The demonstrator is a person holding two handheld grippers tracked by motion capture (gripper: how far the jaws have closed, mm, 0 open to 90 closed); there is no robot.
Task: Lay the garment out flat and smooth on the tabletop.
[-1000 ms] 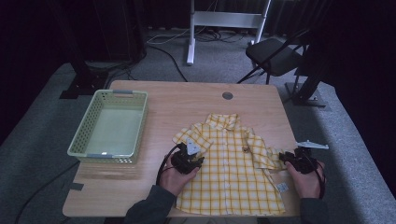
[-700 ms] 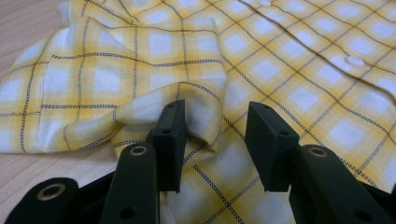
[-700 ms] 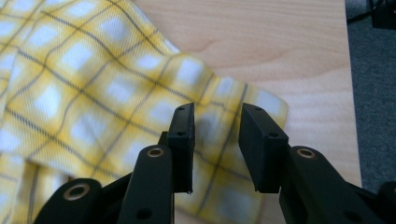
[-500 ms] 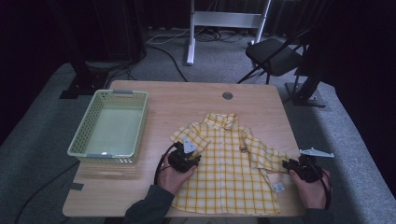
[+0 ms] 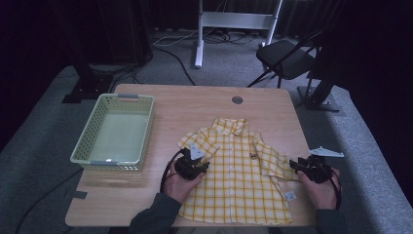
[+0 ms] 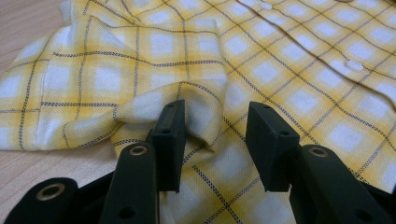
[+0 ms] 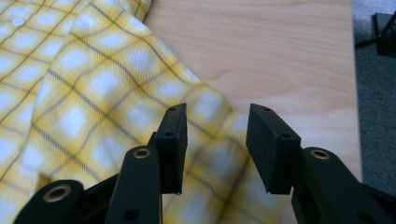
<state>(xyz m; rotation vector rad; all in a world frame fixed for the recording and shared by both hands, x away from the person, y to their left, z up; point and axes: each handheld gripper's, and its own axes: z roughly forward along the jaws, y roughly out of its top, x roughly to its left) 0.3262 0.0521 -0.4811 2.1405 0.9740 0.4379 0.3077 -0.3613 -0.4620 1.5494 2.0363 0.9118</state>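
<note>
Nearest to us, our left gripper [image 5: 194, 165] rests on the yellow checked shirt [image 5: 238, 180], at the sleeve on that side. In the left gripper view its jaws stand apart, with a raised fold of the sleeve [image 6: 187, 107] between them but not pinched. Our right gripper [image 5: 306, 167] sits at the other sleeve [image 7: 210, 140], near the table's right edge; in the right gripper view its jaws are likewise spread, with the sleeve's end lying between and under them and bare wood just beyond. The shirt lies flat and buttoned on the wooden table [image 5: 195, 105], collar pointing away from us, at the near right part of the tabletop. Farther left stands a pale green basket [image 5: 80, 148], well apart from the shirt. Beyond the table, a dark chair [image 5: 287, 58] stands on the grey floor.
</note>
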